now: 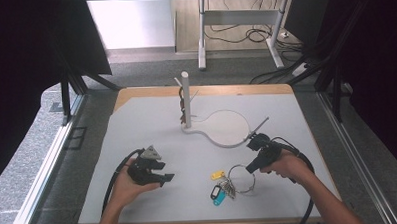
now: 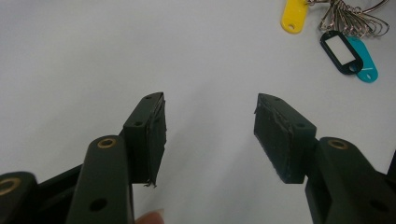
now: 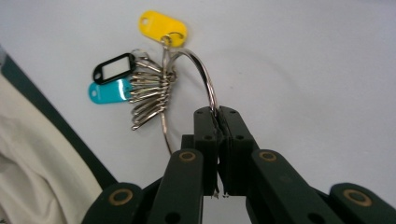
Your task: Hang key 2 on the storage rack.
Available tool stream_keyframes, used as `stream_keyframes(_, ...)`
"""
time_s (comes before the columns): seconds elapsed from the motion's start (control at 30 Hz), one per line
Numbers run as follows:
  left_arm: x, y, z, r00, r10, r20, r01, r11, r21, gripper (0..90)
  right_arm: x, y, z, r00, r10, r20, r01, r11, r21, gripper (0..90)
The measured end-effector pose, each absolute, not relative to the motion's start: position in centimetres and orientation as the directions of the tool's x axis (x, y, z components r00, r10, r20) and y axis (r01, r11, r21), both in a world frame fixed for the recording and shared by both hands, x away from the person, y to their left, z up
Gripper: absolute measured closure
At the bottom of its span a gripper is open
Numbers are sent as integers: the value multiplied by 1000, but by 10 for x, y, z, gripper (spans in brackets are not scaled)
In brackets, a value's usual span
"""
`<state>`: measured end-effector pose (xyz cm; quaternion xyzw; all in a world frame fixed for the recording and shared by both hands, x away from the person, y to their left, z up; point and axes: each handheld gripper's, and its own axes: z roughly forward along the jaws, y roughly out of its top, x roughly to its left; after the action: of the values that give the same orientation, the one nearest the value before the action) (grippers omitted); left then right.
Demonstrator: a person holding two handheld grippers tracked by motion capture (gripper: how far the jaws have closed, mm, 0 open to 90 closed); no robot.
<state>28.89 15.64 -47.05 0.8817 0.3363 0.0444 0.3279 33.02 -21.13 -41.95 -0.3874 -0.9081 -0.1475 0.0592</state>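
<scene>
The large key ring (image 3: 205, 79) is thin, rigid, slippery steel; its tags (image 3: 112, 79) dangle loosely. The right hand-held gripper (image 3: 217, 116) pinches its wire near the table (image 1: 152, 128). The left hand-held gripper (image 2: 210, 130) stands open, empty.

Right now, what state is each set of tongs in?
Left tongs: open, nothing between them, held over the bare table.
Right tongs: shut on the large key ring, with tags and small rings hanging from it.
</scene>
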Motion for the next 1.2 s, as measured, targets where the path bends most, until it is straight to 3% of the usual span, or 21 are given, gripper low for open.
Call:
stream_keyframes(0.23,289,156,-471,770,622,-144,565,-559,607,439,322,-207,-414,-721,644,257,693,679,244,856)
stream_keyframes(0.67,289,160,-470,765,626,-147,569,-551,611,438,318,-187,-420,-760,594,262,645,737,200,864)
stream_keyframes(1.2,289,162,-471,762,629,-155,573,-541,616,438,331,-182,-374,-767,587,260,640,728,245,865)
